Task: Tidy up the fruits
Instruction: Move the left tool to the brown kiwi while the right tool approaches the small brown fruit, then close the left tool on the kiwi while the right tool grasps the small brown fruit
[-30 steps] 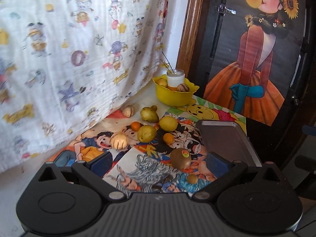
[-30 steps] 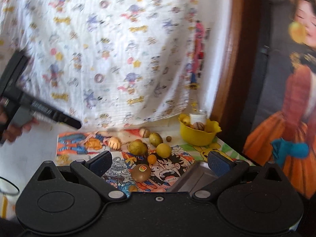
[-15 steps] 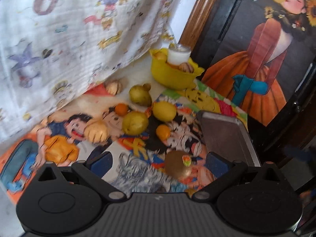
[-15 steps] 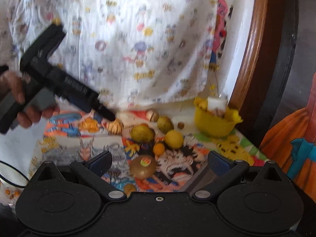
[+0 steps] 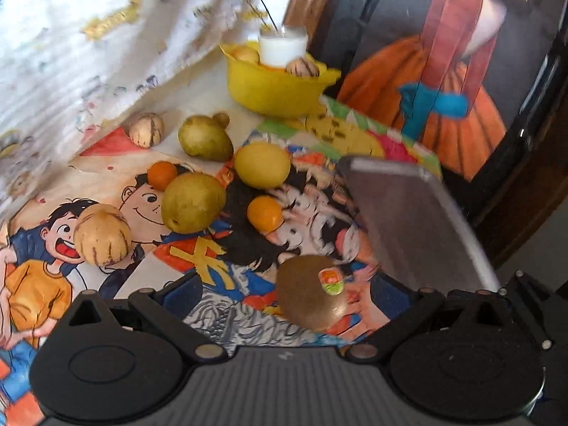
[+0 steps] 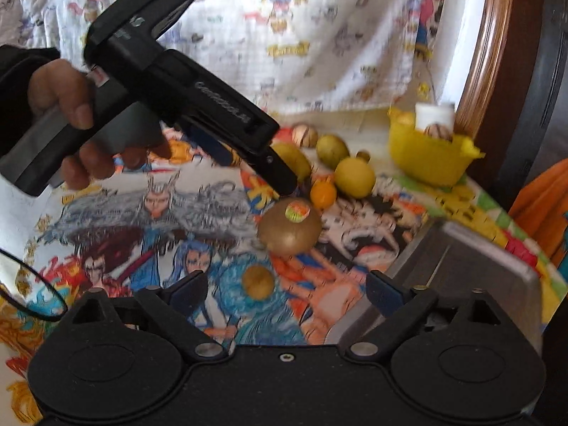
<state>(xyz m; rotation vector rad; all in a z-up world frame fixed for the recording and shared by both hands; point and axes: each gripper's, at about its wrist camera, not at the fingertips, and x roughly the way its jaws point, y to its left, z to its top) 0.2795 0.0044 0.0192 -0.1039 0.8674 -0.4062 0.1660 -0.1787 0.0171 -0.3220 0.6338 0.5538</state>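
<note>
Several fruits lie on a cartoon-printed cloth. A brown kiwi with a sticker (image 5: 309,291) (image 6: 289,227) sits between the open jaws of my left gripper (image 5: 284,294). Beyond it are two small oranges (image 5: 264,213), a lemon (image 5: 262,165), two greenish pears (image 5: 191,202) and two striped tan fruits (image 5: 103,239). A yellow bowl (image 5: 273,88) (image 6: 426,159) at the back holds fruit and a white jar. My right gripper (image 6: 284,289) is open, low over the cloth, with a small tan fruit (image 6: 258,281) between its fingers. The left gripper also shows in the right wrist view (image 6: 280,177), just left of the kiwi.
A grey metal tray (image 5: 408,220) (image 6: 461,266) lies at the right of the cloth. A printed curtain (image 5: 106,35) hangs along the left and back. A wooden frame and a dark poster panel (image 5: 461,71) stand behind the bowl.
My left gripper has moved forward and down towards the fruit, so the kiwi now sits between its fingers. My right gripper has moved closer to the cloth and the small tan fruit.
</note>
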